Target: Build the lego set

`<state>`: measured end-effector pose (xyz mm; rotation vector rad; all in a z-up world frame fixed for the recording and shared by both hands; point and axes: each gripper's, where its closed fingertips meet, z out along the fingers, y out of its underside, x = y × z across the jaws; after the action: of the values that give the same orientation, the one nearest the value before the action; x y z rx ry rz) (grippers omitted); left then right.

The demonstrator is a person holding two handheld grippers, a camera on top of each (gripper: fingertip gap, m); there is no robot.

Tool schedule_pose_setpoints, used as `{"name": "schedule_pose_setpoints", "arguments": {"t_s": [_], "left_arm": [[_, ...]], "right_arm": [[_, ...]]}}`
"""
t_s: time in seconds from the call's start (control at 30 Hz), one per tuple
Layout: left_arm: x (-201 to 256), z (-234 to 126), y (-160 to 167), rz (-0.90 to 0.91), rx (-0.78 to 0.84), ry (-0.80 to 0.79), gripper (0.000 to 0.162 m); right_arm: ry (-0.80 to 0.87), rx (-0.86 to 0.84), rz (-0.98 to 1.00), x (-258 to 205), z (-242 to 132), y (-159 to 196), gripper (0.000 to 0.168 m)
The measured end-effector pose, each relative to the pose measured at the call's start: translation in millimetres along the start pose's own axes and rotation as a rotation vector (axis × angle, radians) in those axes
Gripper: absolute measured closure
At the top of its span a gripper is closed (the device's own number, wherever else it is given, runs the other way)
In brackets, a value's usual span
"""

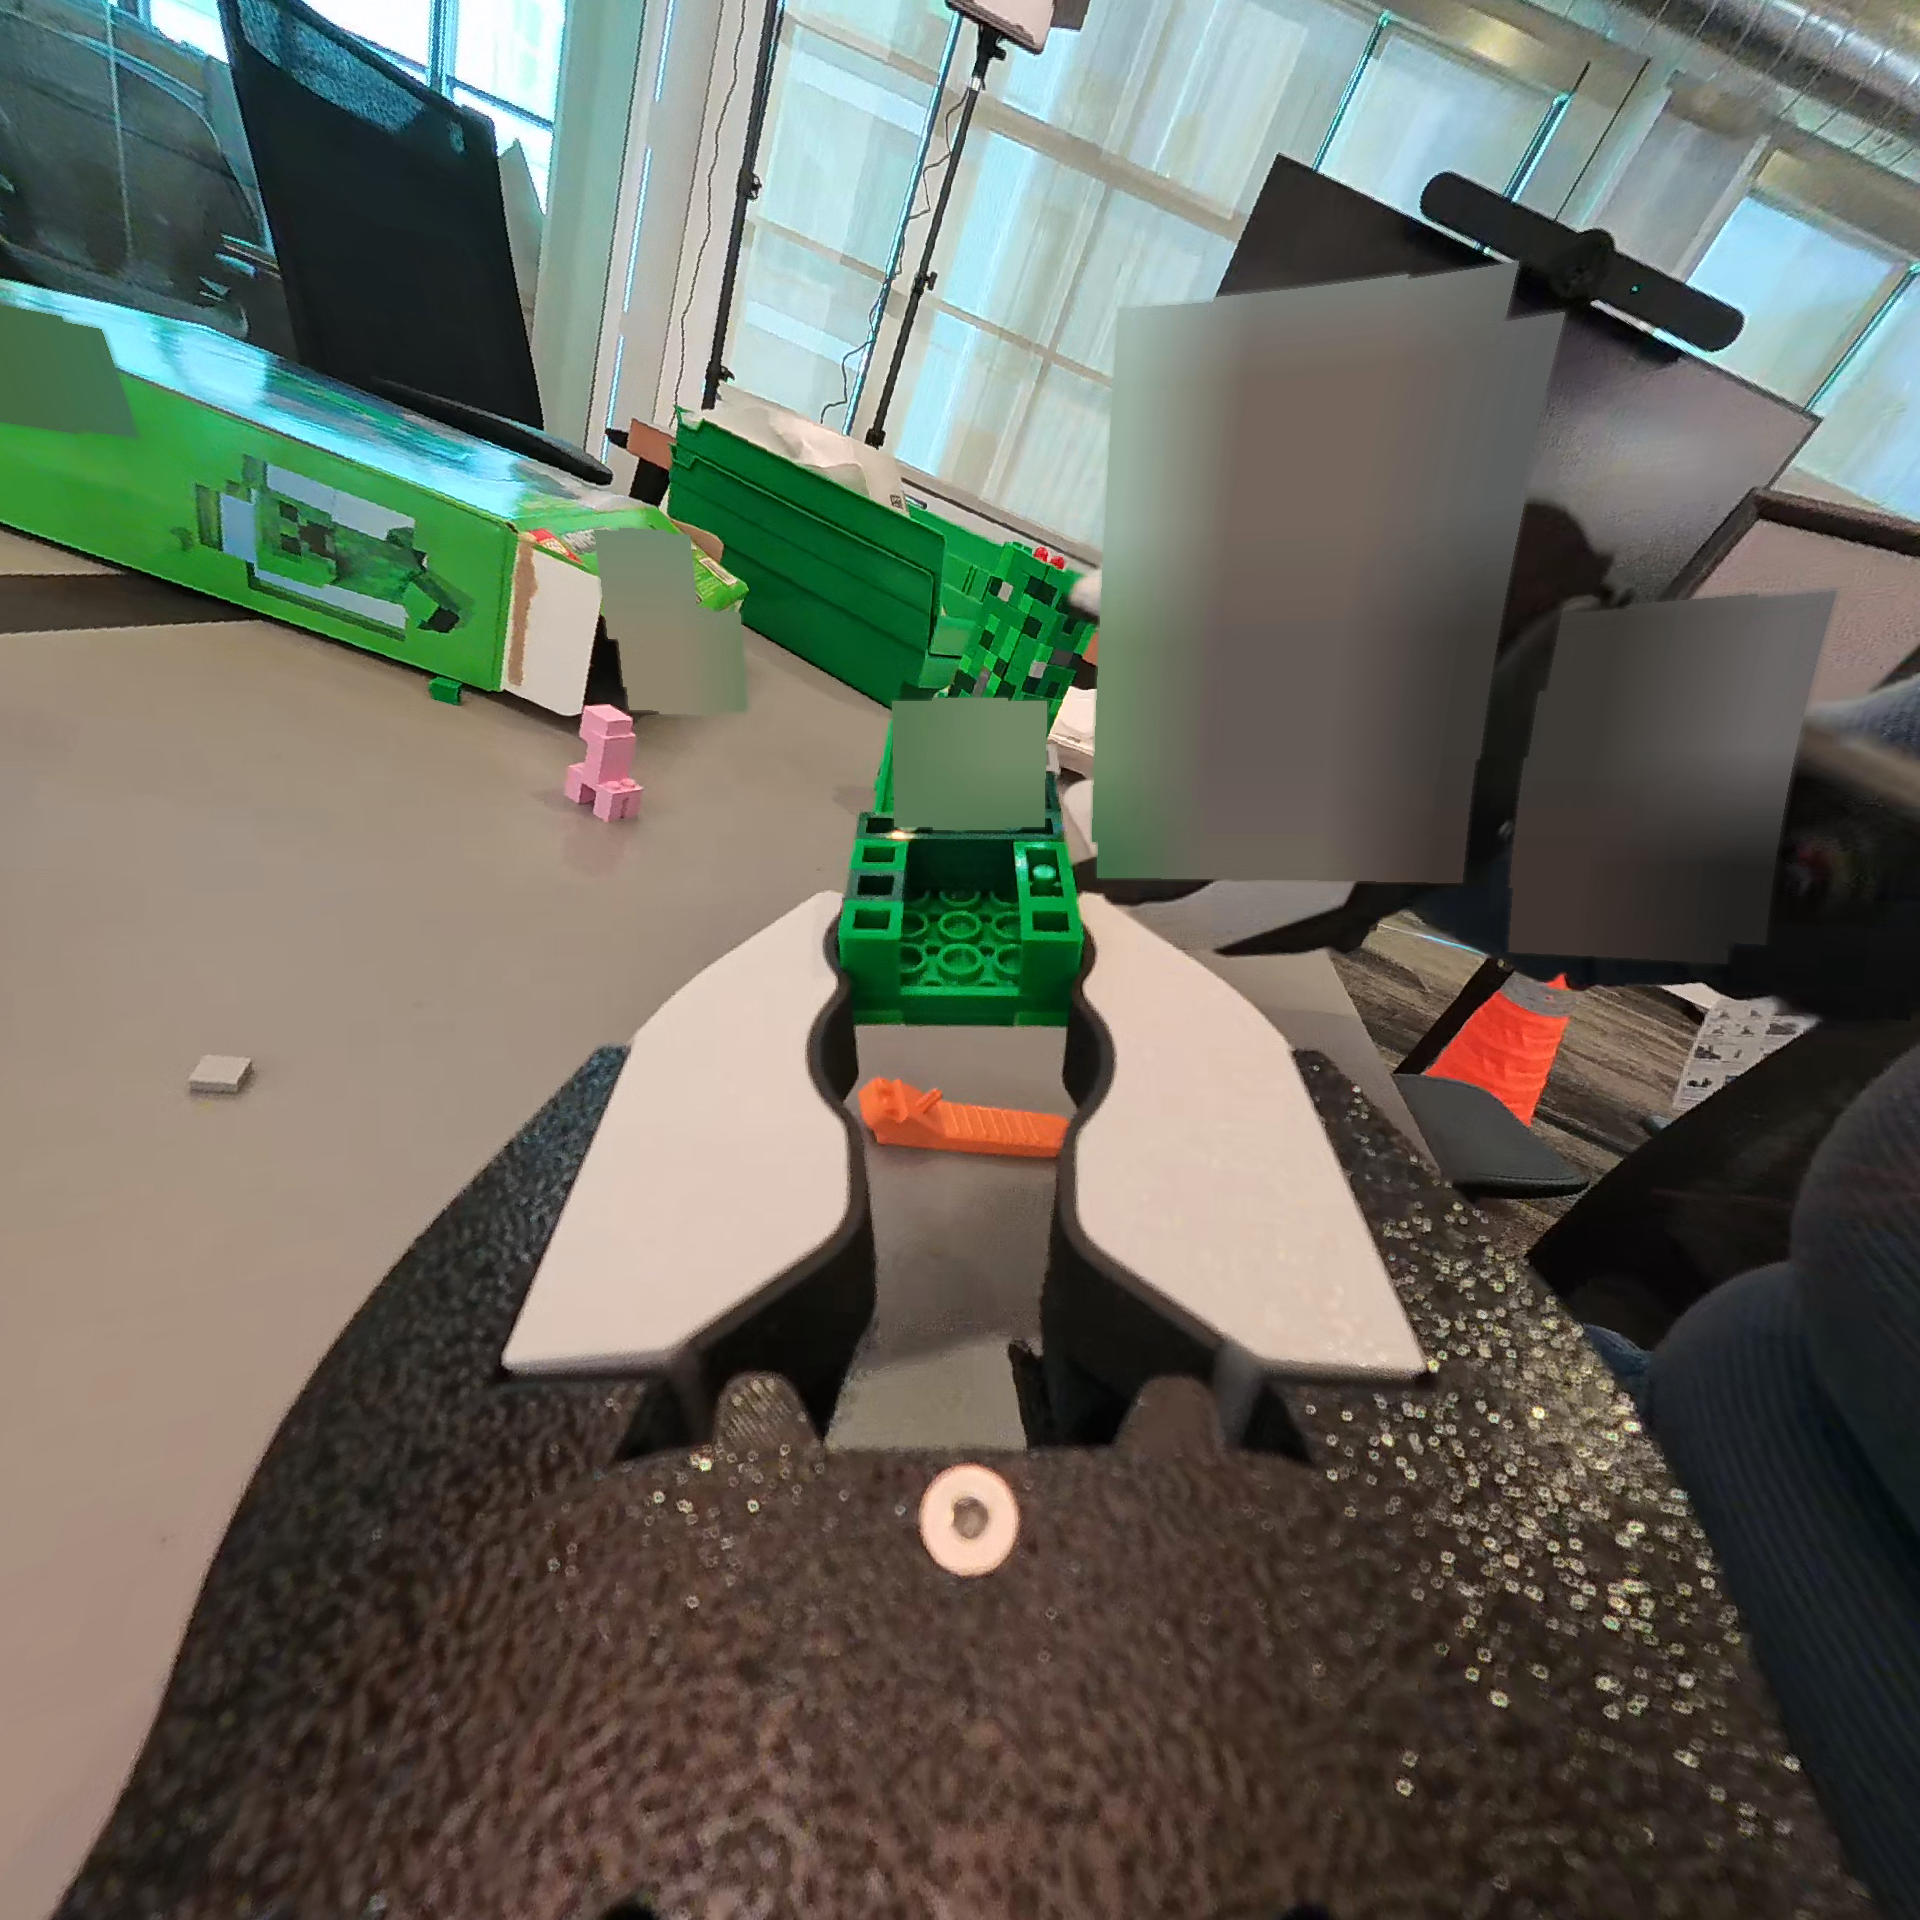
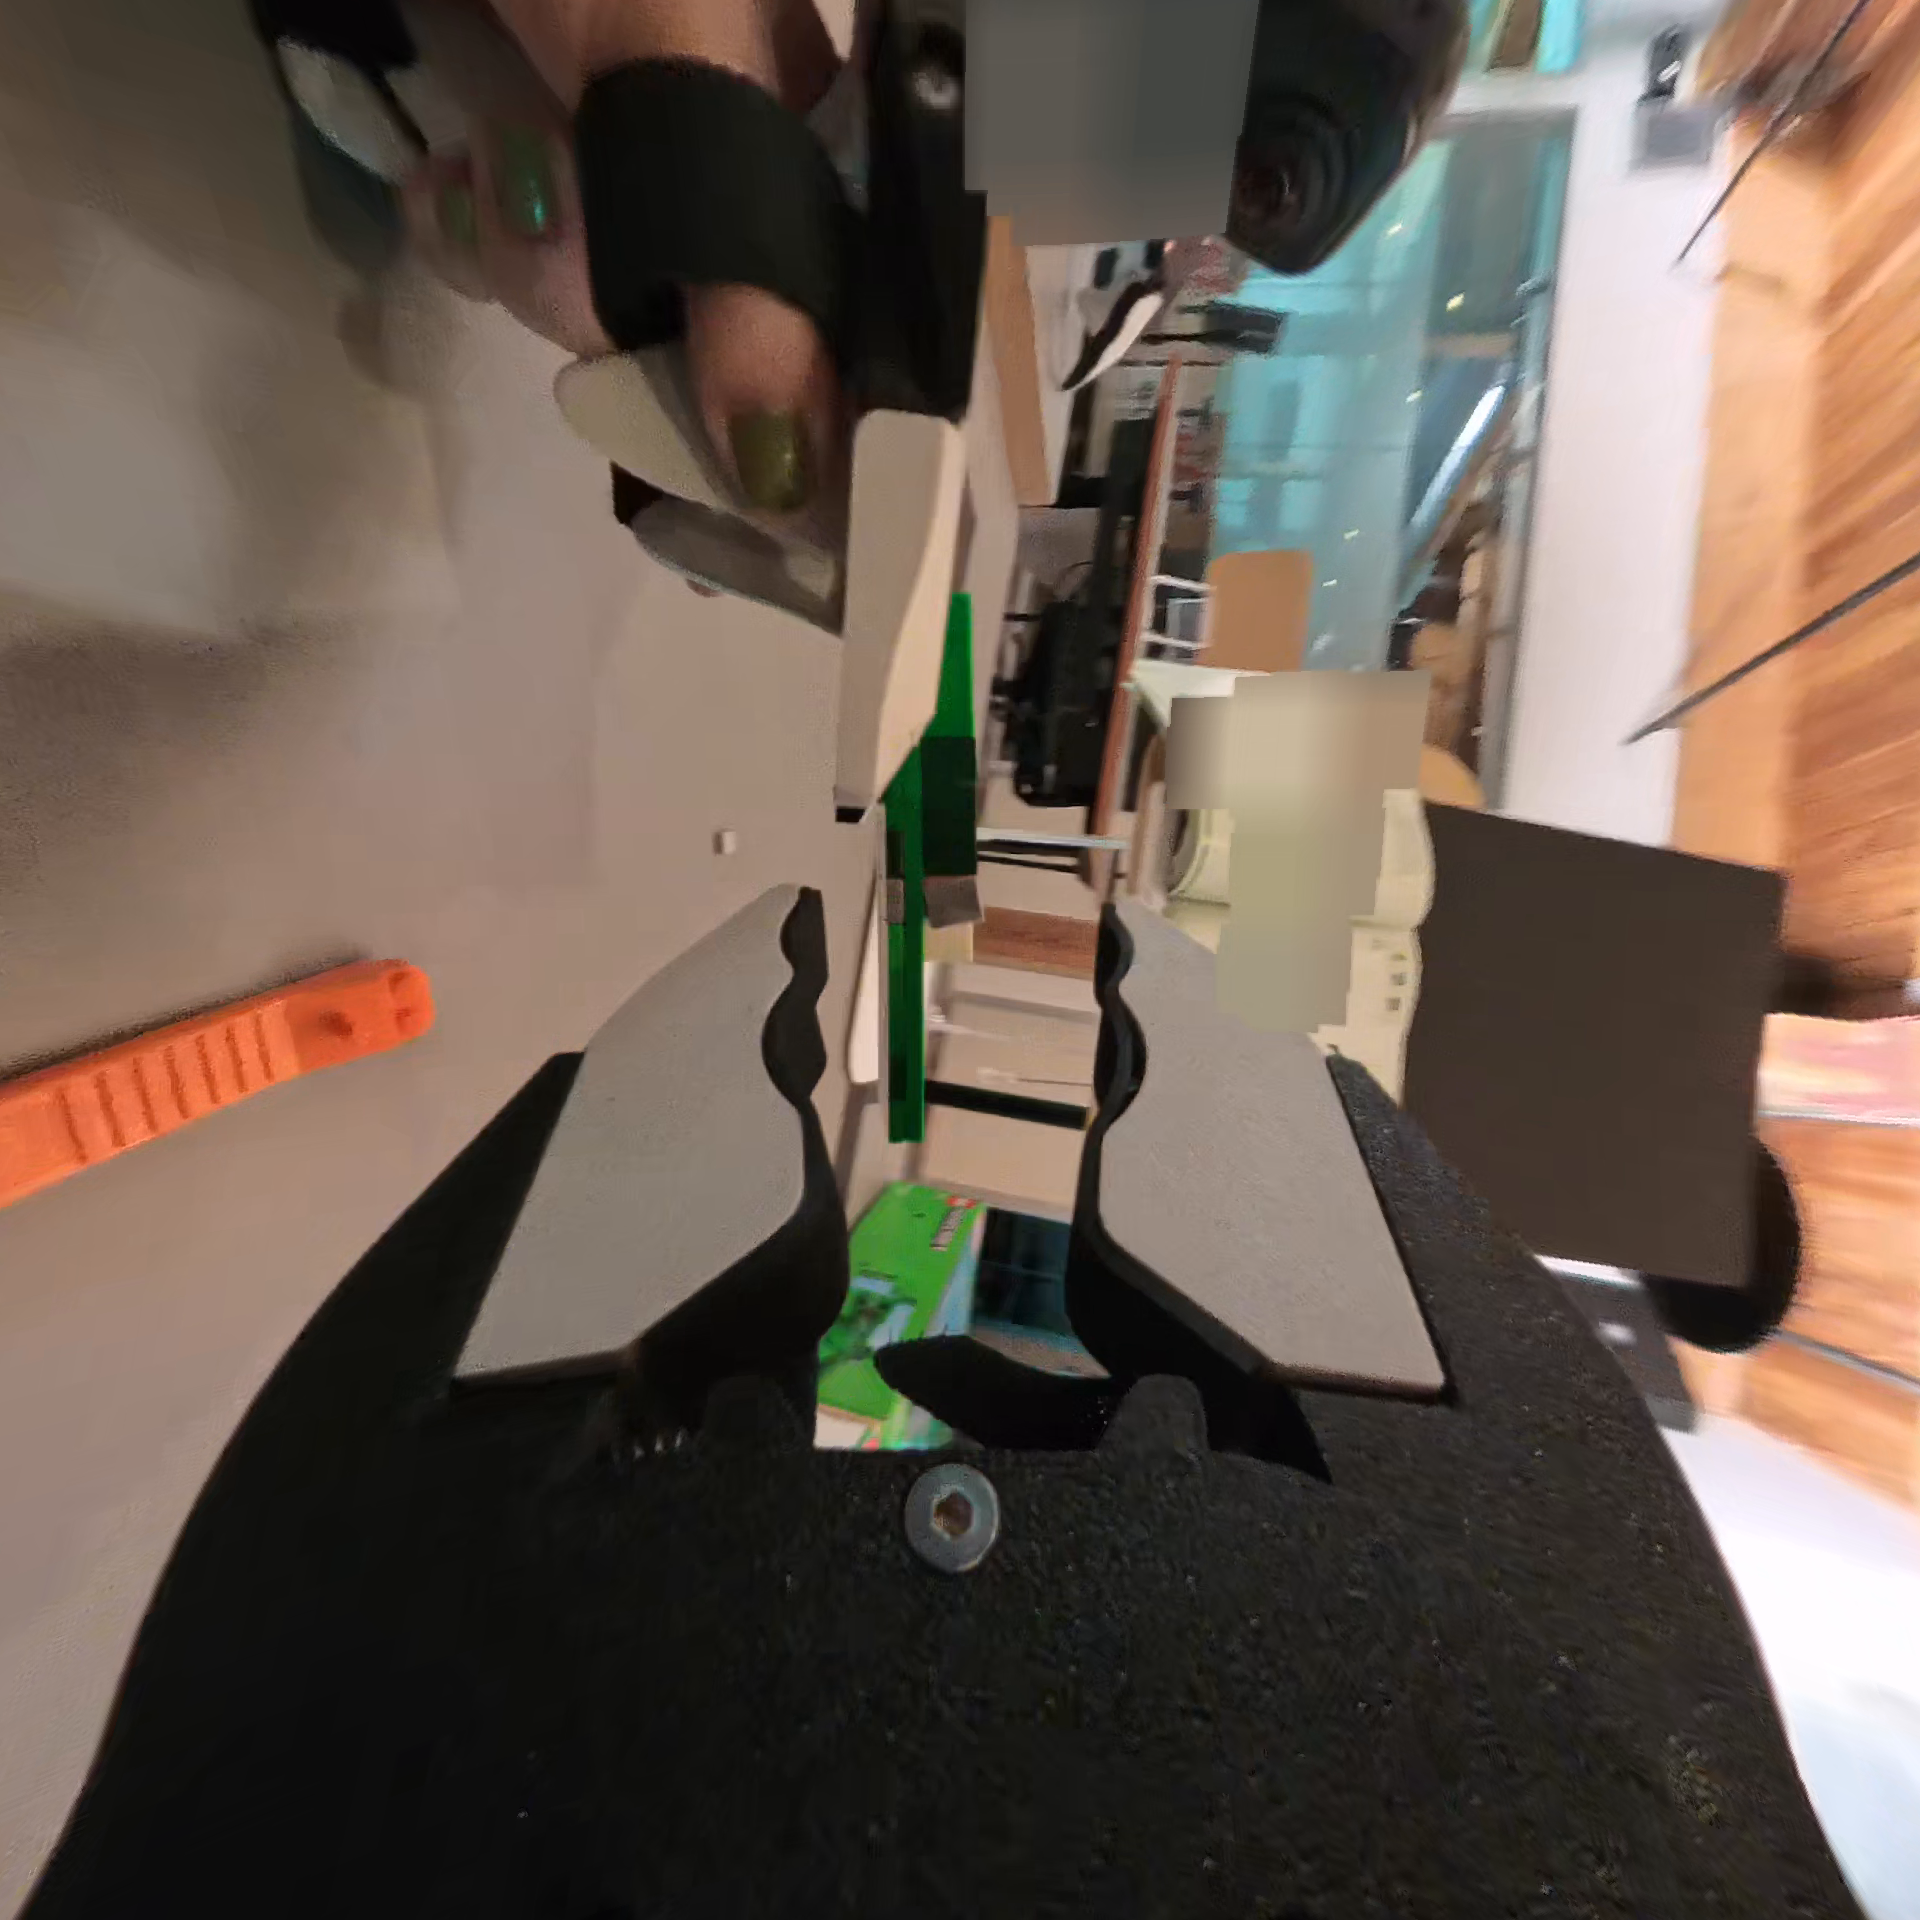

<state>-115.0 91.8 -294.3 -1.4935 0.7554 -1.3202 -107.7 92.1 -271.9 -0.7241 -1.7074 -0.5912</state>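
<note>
My left gripper (image 1: 961, 951) is shut on a green lego block assembly (image 1: 961, 935), held above the grey table with its hollow studded inside facing the camera. An orange brick separator (image 1: 966, 1120) lies on the table just under it, and also shows in the right wrist view (image 2: 208, 1060). My right gripper (image 2: 961, 925) is open and empty, and its view is turned sideways and blurred. In that view a person's hand holds the left gripper (image 2: 894, 623) at the top.
A pink lego pig (image 1: 603, 764) and a small grey tile (image 1: 220, 1073) sit on the table (image 1: 312, 935). A green lego box (image 1: 260, 499), green bins (image 1: 810, 540) and a built green pixel figure (image 1: 1023, 623) stand farther back. An orange cone (image 1: 1507, 1039) is on the floor.
</note>
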Motion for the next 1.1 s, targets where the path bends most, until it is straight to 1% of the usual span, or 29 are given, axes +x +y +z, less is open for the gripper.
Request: {"name": "schedule_pose_setpoints", "arguments": {"t_s": [0.03, 0.13, 0.23, 0.33, 0.57, 0.7, 0.83, 1.0, 1.1], "left_arm": [[0.2, 0.1, 0.2, 0.000, -0.001, 0.001, 0.126], [0.6, 0.2, 0.5, -0.001, -0.004, 0.005, 0.126], [1.0, 0.3, 0.8, -0.003, -0.005, 0.008, 0.126], [1.6, 0.2, 0.5, -0.007, -0.002, 0.013, 0.126], [2.8, -0.4, -0.4, -0.017, 0.008, 0.027, 0.126], [3.1, 0.3, 0.7, -0.010, -0.001, 0.023, 0.126], [3.6, 0.2, 0.5, -0.012, 0.002, 0.027, 0.126], [3.6, 0.3, 0.6, -0.004, 0.002, 0.021, 0.126], [3.4, 1.1, 2.1, -0.003, -0.010, 0.018, 0.126]], "right_arm": [[0.029, 0.003, -0.028, -1.0, 0.6, -1.8, 0.123], [0.087, 0.004, -0.071, -1.5, 2.8, -4.1, 0.129], [0.092, -0.017, -0.072, -3.5, 6.8, -0.8, 0.135], [0.099, -0.026, -0.059, -3.6, 8.3, 1.3, 0.147], [0.086, -0.027, 0.065, -4.1, 7.4, 1.4, 0.149], [0.072, -0.031, 0.044, -5.9, 6.7, 1.5, 0.149], [0.110, -0.050, -0.053, -5.2, 5.8, 0.7, 0.149], [0.113, -0.078, -0.057, -6.5, 5.2, 1.2, 0.149], [0.076, -0.072, -0.025, -9.1, 4.8, 2.2, 0.150]]}}
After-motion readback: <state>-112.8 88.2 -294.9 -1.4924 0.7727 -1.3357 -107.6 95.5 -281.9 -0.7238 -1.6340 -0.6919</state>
